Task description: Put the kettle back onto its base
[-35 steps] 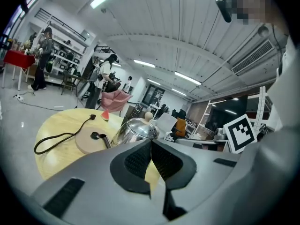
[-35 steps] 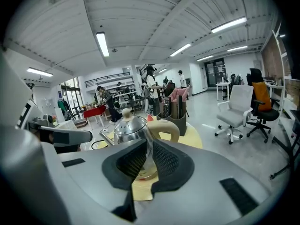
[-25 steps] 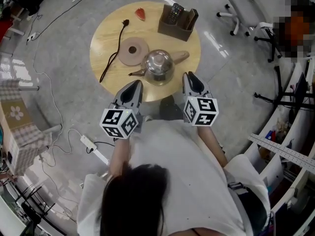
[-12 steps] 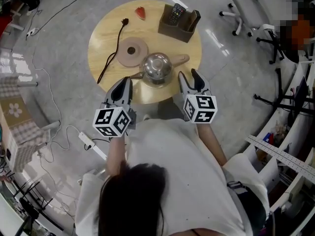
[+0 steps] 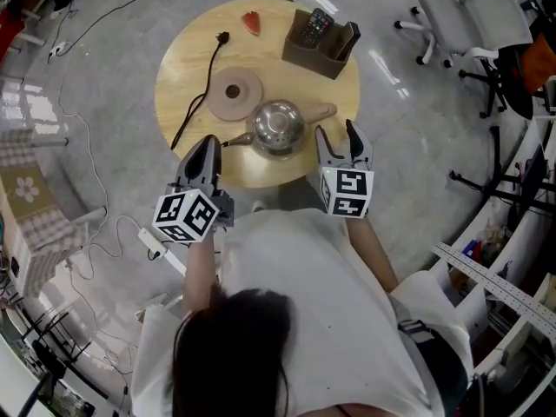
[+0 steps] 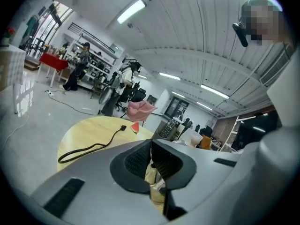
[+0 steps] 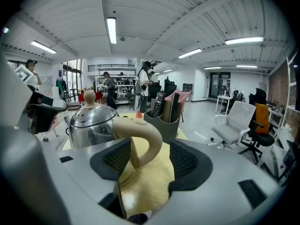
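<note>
— Where's the kettle [image 5: 278, 127] sitting?

— On the round wooden counter [image 5: 187, 50], near its near edge and about midway along it. It's upright, lid on. Its base [image 5: 233, 92], the flat round disc, lies just beside it towards the far left. The kettle is on bare wood, not on the disc.

— And the right gripper [image 5: 336, 133]?

— At the near right edge of the counter, pointing at the kettle's pale handle [image 7: 145, 135]. Its fingers [image 7: 185, 161] have just been opening and stand wide apart. In the right gripper view the handle loop shows in the gap between them, and neither pad presses on it.

— The left gripper [image 5: 207, 142]?

— Over the near left edge, close to the spout [image 5: 239, 134]. Its fingers [image 6: 136, 161] are closed together with nothing gripped.

— Anything else on the counter?

— A black cord [image 5: 195, 102] runs from the base along the left side, with its plug [image 5: 222, 38] lying loose near the far edge. A red wedge [image 5: 252, 23] lies at the far edge, and a dark holder [image 5: 320, 46] with remote controls [image 5: 314, 24] stands at the far right edge.
</note>
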Action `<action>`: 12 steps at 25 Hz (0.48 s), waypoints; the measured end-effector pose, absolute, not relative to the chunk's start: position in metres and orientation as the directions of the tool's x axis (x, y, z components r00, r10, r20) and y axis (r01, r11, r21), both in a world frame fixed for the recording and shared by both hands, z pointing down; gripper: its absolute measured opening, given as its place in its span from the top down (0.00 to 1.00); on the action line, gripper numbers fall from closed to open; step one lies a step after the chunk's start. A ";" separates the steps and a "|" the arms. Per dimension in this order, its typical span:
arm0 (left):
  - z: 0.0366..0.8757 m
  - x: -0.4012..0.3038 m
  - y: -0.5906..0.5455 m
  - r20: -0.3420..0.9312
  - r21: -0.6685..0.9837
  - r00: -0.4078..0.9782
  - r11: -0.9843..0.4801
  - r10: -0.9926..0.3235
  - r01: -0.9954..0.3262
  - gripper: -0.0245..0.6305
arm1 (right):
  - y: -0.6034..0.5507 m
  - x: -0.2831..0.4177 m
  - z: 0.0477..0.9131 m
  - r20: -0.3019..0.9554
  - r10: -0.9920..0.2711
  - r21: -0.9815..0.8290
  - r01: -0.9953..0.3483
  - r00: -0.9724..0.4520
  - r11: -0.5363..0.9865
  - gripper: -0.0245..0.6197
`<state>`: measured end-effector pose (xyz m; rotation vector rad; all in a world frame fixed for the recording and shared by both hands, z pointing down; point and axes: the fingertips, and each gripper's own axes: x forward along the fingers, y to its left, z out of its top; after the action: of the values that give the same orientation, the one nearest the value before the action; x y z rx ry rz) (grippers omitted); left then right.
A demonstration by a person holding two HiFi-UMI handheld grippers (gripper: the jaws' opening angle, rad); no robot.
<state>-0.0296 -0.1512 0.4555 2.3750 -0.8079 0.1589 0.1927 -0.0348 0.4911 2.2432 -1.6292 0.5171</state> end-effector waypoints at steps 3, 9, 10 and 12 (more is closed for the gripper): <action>0.455 -0.033 -0.157 0.296 0.522 0.793 -0.605 -0.533 -0.601 0.92 | -0.036 0.195 0.499 0.485 -0.831 0.052 -0.957 0.273 -0.284 0.57; 0.463 -0.040 -0.168 0.317 0.543 0.763 -0.552 -0.563 -0.633 0.92 | -0.042 0.201 0.510 0.502 -0.817 0.071 -0.955 0.282 -0.287 0.57; 0.464 -0.040 -0.169 0.321 0.542 0.759 -0.548 -0.566 -0.638 0.92 | -0.043 0.202 0.511 0.501 -0.818 0.071 -0.955 0.283 -0.287 0.57; 0.465 -0.041 -0.171 0.326 0.547 0.752 -0.535 -0.573 -0.644 0.92 | -0.047 0.205 0.512 0.497 -0.819 0.077 -0.955 0.286 -0.286 0.57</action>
<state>-0.0410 -0.1711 0.4649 2.2826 -0.9078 0.1391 0.2052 -0.0467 0.5118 2.2005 -1.6029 0.5199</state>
